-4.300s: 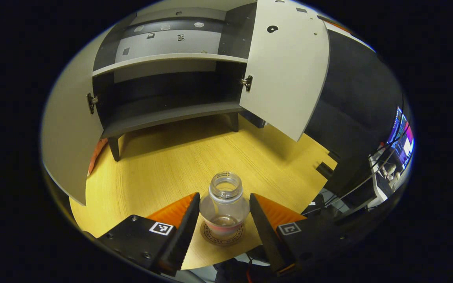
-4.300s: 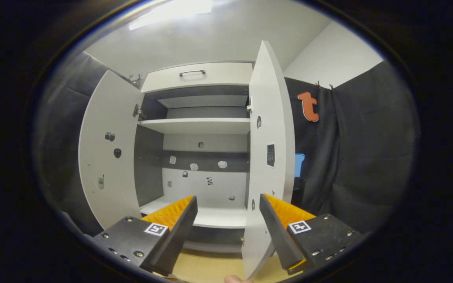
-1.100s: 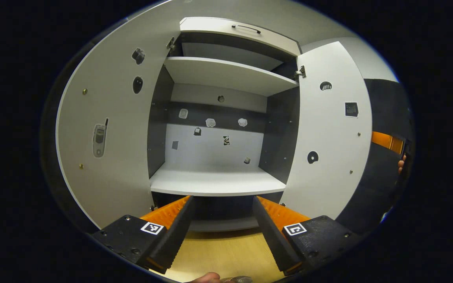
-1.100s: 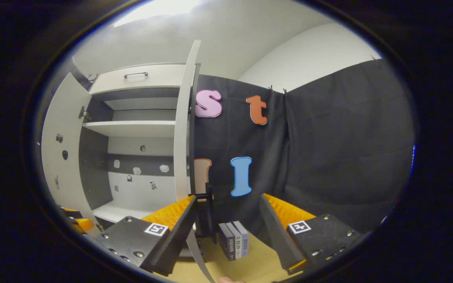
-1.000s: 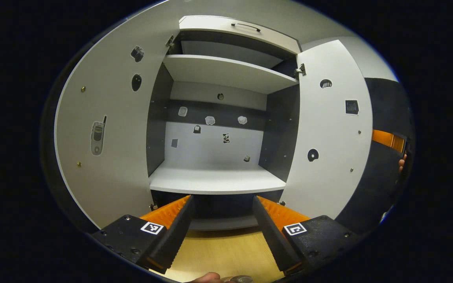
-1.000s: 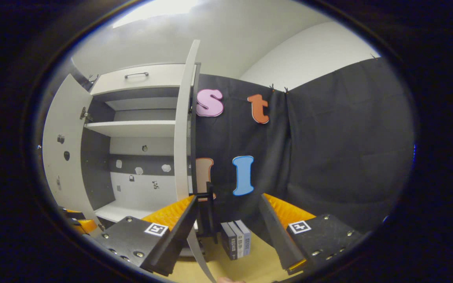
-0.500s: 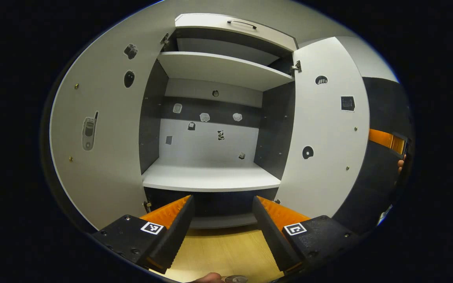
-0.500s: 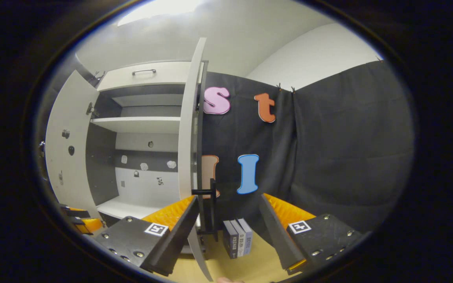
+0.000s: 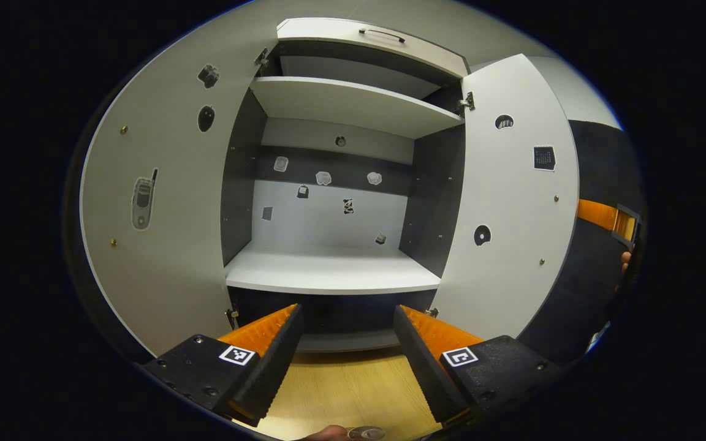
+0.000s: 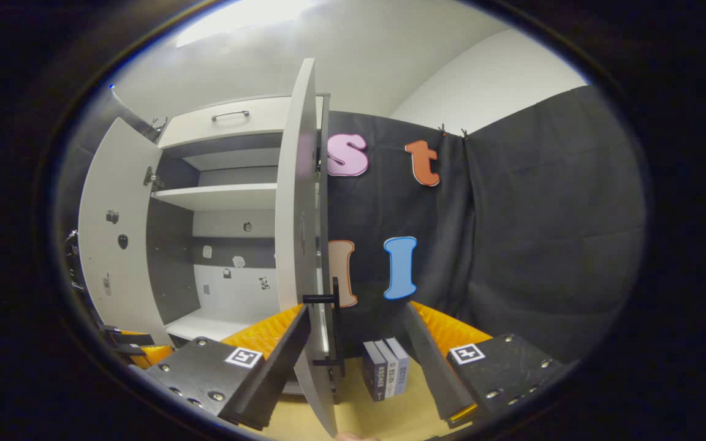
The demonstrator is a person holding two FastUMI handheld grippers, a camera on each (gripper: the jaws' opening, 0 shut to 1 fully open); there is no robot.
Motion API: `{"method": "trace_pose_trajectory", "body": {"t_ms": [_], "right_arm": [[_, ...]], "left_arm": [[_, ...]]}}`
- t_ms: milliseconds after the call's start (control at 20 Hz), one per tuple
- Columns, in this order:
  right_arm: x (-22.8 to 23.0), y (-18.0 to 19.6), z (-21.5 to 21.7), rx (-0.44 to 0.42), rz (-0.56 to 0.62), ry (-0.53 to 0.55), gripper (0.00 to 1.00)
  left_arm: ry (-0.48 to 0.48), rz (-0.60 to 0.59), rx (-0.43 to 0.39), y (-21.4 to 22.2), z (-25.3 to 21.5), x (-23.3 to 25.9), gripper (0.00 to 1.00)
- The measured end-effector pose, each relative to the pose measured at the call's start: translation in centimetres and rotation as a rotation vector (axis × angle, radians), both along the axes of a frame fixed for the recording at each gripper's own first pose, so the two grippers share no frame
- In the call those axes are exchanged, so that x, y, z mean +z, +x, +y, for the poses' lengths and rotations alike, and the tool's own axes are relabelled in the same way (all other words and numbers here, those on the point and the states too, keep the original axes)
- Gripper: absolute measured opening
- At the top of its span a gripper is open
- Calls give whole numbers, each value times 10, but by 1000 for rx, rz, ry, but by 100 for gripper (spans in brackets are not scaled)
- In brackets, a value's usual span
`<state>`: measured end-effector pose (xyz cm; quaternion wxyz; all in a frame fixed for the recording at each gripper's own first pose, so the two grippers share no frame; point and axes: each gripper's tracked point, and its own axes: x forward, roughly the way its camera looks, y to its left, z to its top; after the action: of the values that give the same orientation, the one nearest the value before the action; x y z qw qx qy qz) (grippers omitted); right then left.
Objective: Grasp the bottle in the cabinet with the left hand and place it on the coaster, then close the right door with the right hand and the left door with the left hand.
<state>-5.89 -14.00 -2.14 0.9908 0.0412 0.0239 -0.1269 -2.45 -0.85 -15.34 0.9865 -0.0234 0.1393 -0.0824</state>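
Note:
The grey cabinet point(image 9: 334, 269) stands with both doors swung out and its shelves bare. My left gripper point(image 9: 347, 361) hangs open in front of it, above the wooden table point(image 9: 347, 392); the clear bottle's rim point(image 9: 365, 433) peeks in at the bottom edge. The left door point(image 9: 157, 214) and right door point(image 9: 512, 214) flank the opening. In the right gripper view the right door point(image 10: 296, 233) is seen edge-on, its black handle point(image 10: 332, 324) just beyond my open right gripper point(image 10: 356, 361), close to the left finger. Part of the right gripper point(image 9: 601, 214) shows past the right door.
A few upright books point(image 10: 387, 367) stand on the table point(image 10: 390, 416) behind the right door, against the black cloth wall point(image 10: 543, 245). A closed drawer with a handle point(image 9: 377, 37) tops the cabinet. The left gripper point(image 10: 132, 349) shows low by the left door point(image 10: 114, 257).
The left gripper has let go of the bottle on the coaster and risen to face the cabinet. The right gripper has gone round to the right door's outer side, nearing its edge and handle.

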Motion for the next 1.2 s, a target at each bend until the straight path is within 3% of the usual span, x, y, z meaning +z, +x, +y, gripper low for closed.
{"method": "trace_pose_trajectory", "body": {"t_ms": [600,650,700,750,850,900,950,1000,1050,1100,1200], "right_arm": [[-10,-2,21,62,35,-13,95],[-10,-1,29,99,32,-1,95],[-17,8,63,241,42,76,95],[-23,5,93,315,79,149,94],[-35,31,74,168,90,-31,97],[-42,26,61,144,120,-96,100],[-42,20,62,160,114,-101,99],[-36,14,70,187,108,-56,94],[-32,11,73,205,100,-4,99],[-32,10,73,217,99,31,94],[-33,10,76,223,104,33,99]], "left_arm": [[-9,25,33,-11,5,-10,95],[-10,27,35,-12,5,-10,95],[-11,29,38,-12,6,-11,95],[-9,31,39,-11,7,-12,95],[-3,25,53,-8,16,-10,95],[-5,15,62,-8,19,-8,95],[-11,14,66,-9,21,-7,95],[-14,24,61,-12,21,-10,95],[-8,33,60,-13,22,-12,95],[1,39,67,-13,25,-14,95],[1,43,77,-13,27,-15,96]]}}
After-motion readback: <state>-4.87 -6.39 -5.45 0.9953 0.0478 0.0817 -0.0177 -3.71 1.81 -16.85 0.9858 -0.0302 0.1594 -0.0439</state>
